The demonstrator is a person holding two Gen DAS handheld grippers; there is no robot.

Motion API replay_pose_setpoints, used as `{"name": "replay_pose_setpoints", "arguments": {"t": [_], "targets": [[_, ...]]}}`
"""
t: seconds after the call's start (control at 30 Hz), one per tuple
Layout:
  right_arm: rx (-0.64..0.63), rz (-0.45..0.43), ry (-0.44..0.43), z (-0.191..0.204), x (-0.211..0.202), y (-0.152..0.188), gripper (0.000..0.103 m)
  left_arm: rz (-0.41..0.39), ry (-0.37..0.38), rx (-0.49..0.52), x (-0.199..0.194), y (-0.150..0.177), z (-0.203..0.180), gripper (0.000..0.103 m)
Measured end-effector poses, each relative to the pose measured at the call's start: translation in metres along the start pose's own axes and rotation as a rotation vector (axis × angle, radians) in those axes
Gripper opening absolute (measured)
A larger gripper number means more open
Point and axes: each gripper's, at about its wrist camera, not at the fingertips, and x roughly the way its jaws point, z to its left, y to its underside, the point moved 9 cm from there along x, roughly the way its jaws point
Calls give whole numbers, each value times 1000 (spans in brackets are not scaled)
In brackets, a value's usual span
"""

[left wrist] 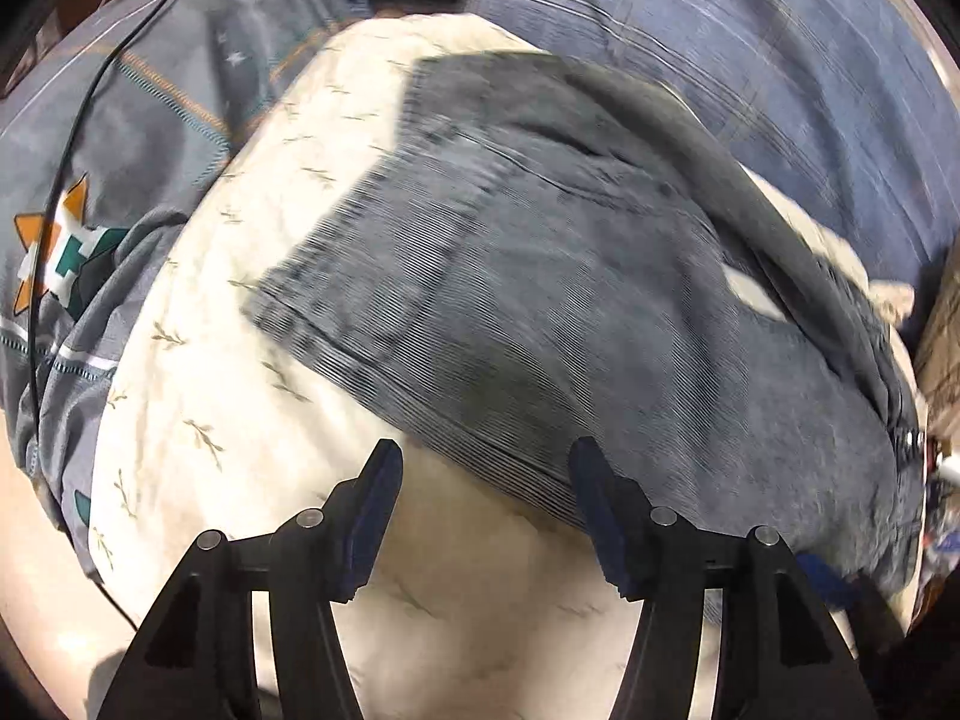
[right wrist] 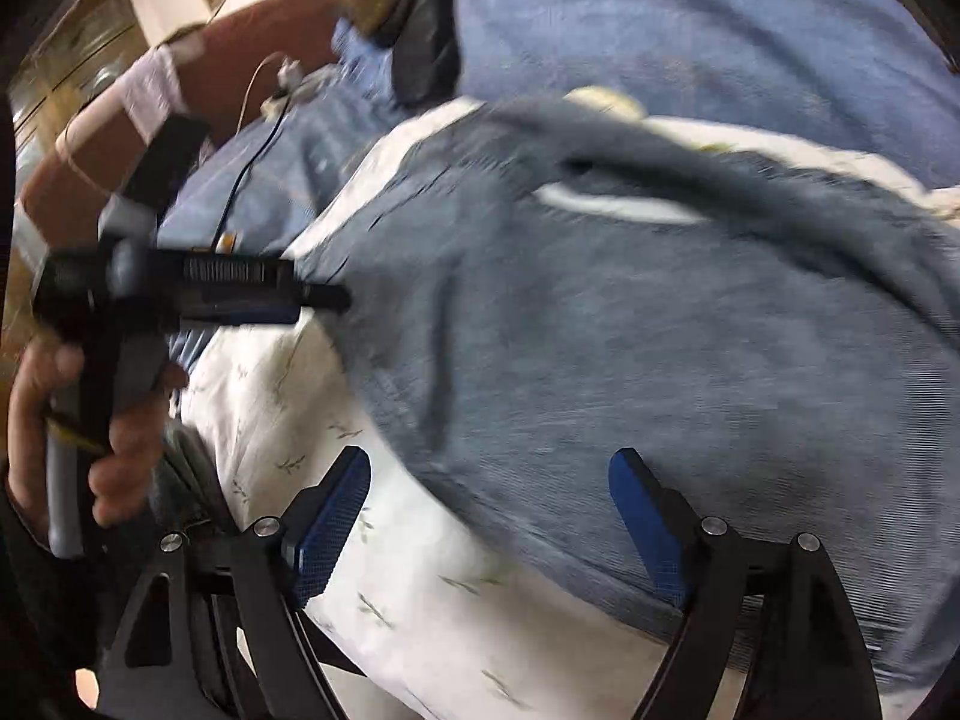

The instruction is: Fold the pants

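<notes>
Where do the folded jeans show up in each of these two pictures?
Left wrist view: the jeans fill the centre and right, beyond the open jaws.
Right wrist view: the jeans fill the centre and right.
Shared landmark: the white leaf-print sheet under them.

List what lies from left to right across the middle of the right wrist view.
Person's hand holding the black left gripper → white leaf-print sheet → blue-grey denim pants.
</notes>
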Motion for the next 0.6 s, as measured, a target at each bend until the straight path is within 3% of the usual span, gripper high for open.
{"name": "replay_pose_setpoints", "arguments": {"t": [0.1,0.2,0.27,0.4,0.43,0.47,0.6], "targets": [[1,5,-24,10,14,13,81,-33,-32,-114,6,-7,30,54],[-62,-6,9,15,13,21,66,-50,34,-211,6,-9,42,54],[-61,-9,21,15,16,15,54,-25,42,-211,15,-9,38,54],[-50,-25,19,21,24,5,49,-28,0,-214,28,-19,37,51],[-62,-26,26,25,27,4,28,-42,-13,-201,29,-23,36,23],[-64,-16,36,28,33,2,6,-44,-41,-178,30,-24,36,8],[-23,-23,57,27,33,2,6,-97,-48,-147,16,-23,27,7]]}}
